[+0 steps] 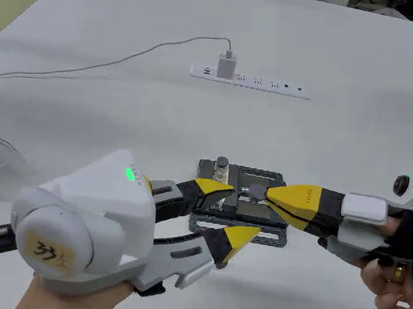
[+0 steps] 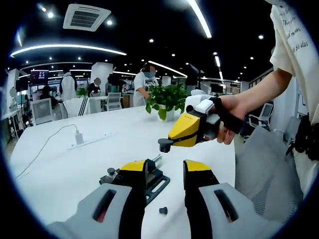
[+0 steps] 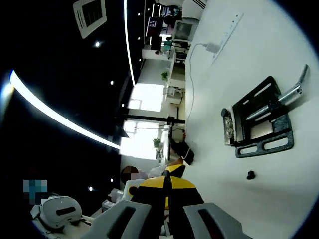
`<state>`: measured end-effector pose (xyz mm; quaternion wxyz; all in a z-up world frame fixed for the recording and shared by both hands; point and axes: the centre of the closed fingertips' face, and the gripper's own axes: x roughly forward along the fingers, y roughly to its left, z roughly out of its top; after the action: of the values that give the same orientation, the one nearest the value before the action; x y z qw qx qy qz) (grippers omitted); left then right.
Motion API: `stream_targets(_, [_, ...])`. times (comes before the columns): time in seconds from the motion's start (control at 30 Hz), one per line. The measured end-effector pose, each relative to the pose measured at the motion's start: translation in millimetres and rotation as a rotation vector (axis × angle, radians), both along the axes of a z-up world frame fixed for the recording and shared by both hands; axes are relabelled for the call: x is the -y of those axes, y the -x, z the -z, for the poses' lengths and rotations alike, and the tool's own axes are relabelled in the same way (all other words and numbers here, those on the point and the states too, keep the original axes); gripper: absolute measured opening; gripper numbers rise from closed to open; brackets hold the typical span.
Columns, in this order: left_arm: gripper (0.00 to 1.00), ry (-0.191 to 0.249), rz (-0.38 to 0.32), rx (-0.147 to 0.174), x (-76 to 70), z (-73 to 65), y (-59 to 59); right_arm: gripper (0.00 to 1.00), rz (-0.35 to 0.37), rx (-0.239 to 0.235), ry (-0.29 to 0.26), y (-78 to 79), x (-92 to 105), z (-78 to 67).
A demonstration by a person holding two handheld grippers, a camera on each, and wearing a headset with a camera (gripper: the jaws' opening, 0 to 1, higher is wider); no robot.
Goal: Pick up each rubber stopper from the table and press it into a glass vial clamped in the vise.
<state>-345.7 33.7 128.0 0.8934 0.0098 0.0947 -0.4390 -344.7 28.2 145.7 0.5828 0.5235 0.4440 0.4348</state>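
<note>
The dark metal vise sits mid-table with a glass vial clamped at its left end, a dark stopper on top of it. My right gripper comes in from the right above the vise, shut on a dark rubber stopper. The left gripper view shows that stopper in its yellow tips. My left gripper is open just left of the vise, nothing between its jaws. One loose stopper lies on the table by the vise; it is also in the right gripper view.
A white power strip with a charger plugged in and a cable running left lies at the back of the white table. A potted plant stands on the far table edge. People stand in the office behind.
</note>
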Motion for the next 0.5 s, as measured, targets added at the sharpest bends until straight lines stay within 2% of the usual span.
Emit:
stream_targets(0.2, [0.18, 0.015, 0.01, 0.007, 3.3, -3.7, -0.9, 0.0, 0.007, -0.065, 0.005, 8.6, 0.7, 10.3])
stream_targets(0.3, [0.16, 0.023, 0.021, -0.004, 5.5, -3.6, 0.3, 0.0, 0.026, -0.087, -0.006, 6.6, 5.7, 14.5])
stream_targets(0.5, [0.13, 0.032, 0.03, -0.015, 7.4, -2.3, 2.2, 0.0, 0.026, -0.091, -0.01, 9.4, 4.5, 13.3])
